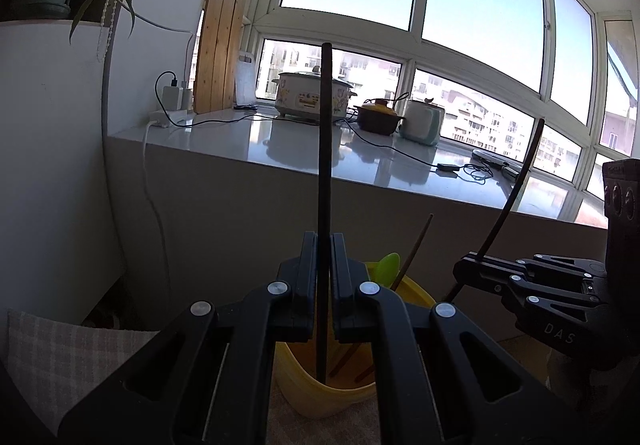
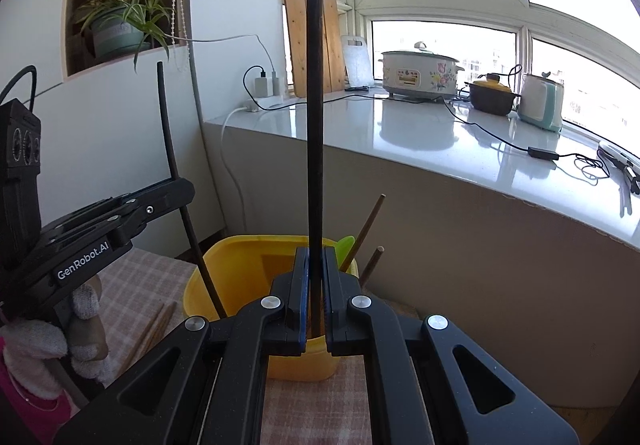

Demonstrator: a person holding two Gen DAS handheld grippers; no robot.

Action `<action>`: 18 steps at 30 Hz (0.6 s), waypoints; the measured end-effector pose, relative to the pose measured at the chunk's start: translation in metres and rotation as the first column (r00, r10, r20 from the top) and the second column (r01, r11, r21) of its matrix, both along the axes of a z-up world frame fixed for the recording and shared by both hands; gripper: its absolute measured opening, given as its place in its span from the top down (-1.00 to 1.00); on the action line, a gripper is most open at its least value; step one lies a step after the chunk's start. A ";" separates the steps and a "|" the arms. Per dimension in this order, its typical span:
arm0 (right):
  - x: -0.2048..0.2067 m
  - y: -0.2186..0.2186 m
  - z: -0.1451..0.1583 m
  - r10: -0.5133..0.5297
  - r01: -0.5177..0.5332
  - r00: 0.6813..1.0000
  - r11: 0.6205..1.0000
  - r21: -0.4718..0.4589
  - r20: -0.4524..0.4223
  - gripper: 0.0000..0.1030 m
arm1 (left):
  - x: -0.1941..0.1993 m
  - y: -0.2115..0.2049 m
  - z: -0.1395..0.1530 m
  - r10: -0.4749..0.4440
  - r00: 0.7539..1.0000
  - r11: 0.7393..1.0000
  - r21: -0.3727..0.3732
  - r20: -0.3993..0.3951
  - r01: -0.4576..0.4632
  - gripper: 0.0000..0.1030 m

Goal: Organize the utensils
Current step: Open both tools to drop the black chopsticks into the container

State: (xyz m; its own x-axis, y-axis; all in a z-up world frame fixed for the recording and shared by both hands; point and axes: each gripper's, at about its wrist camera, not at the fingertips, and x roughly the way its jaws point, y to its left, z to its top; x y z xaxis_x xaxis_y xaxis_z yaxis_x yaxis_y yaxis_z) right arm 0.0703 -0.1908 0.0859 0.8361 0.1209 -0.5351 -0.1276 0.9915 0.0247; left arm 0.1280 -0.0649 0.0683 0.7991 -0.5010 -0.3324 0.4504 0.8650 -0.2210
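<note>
Two dark chopsticks are held upright at once, one in each hand-held gripper. The left hand-held gripper is clenched on a black chopstick whose lower end already reaches down inside the yellow container. The right hand-held gripper is likewise clamped on its own black chopstick, and its tip appears to sit at or just inside the container's near wall; the exact depth is hidden by the jaws.

Inside the container a green spoon and a brown wooden chopstick are already standing (a second brown stick shows in the right wrist view, though whether it is inside or just behind the rim cannot be told). A further pair of brown chopsticks lies on the checked cloth just beside the container, not yet collected.

The step in hand is judged to be the lowering and release of both sticks. It is best done with each stick kept vertical and well inside the rim before the jaws are loosened, so that nothing tips outward. The two grippers are close together, so one release at a time is advisable, and the leaning spoon should not be knocked.
</note>
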 end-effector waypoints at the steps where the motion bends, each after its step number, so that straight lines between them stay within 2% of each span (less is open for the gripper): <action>1: 0.000 -0.001 -0.001 -0.002 0.002 1.000 1.000 0.003 -0.002 0.92 | -0.001 0.000 0.000 0.000 1.000 1.000 0.003 0.002 0.000 0.93; 5: -0.001 -0.005 -0.002 -0.010 0.010 1.000 1.000 0.014 -0.006 0.91 | -0.005 -0.001 0.000 0.004 1.000 1.000 0.011 0.008 -0.004 0.90; 12: -0.006 -0.009 -0.005 -0.021 0.022 1.000 0.999 0.028 -0.016 0.91 | -0.012 0.004 -0.003 0.007 1.000 1.000 -0.001 0.002 -0.007 0.63; 14: -0.009 -0.009 -0.005 -0.022 0.022 1.000 0.999 0.034 -0.013 0.82 | -0.015 0.006 -0.003 0.005 1.000 1.000 -0.003 0.004 -0.005 0.61; 16: -0.012 -0.010 -0.003 -0.022 0.022 1.000 0.999 0.041 -0.004 0.62 | -0.019 0.006 -0.003 0.007 1.000 1.000 0.006 0.011 -0.007 0.61; 18: -0.015 -0.009 -0.002 -0.023 0.023 1.000 0.999 0.045 0.005 0.59 | -0.024 0.007 -0.003 0.011 1.000 1.000 0.012 0.018 -0.011 0.61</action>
State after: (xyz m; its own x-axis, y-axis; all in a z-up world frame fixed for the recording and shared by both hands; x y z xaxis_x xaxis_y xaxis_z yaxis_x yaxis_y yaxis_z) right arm 0.0549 -0.1999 0.0841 0.8419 0.1258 -0.5247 -0.1053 0.9921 0.0688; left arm 0.1040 -0.0576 0.0650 0.8103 -0.4884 -0.3239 0.4450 0.8724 -0.2021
